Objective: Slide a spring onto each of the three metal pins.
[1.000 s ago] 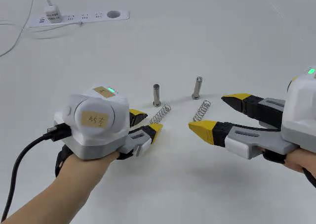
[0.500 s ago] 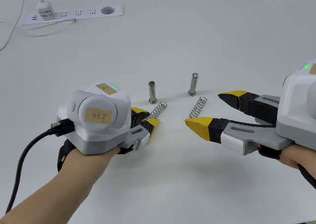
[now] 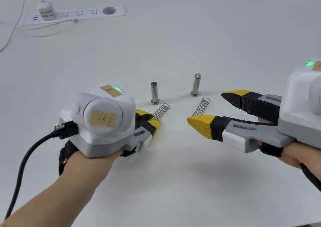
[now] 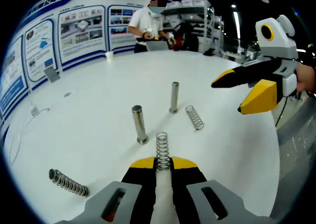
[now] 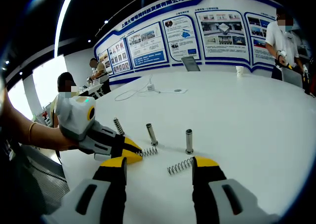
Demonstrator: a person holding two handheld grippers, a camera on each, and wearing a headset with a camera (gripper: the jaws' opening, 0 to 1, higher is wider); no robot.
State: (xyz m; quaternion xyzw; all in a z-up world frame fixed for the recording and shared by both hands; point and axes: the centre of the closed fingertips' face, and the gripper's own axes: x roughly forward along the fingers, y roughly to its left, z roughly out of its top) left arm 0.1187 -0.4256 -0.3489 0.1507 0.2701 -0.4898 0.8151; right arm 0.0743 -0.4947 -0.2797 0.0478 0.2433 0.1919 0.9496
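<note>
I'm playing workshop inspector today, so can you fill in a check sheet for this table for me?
Surface: white tabletop, smooth.
Job's things: left silver metal pin and right silver metal pin, upright, bare; loose silver coil spring lying flat; another coil lying apart, pin inside unclear.
Clutter: nothing seen.
Grippers: left hand-held gripper shut on held silver coil spring; right hand-held gripper open.
Cables: black cable from left hand-held gripper; white power strip with cords.
Surroundings: wall posters, people standing.
</note>
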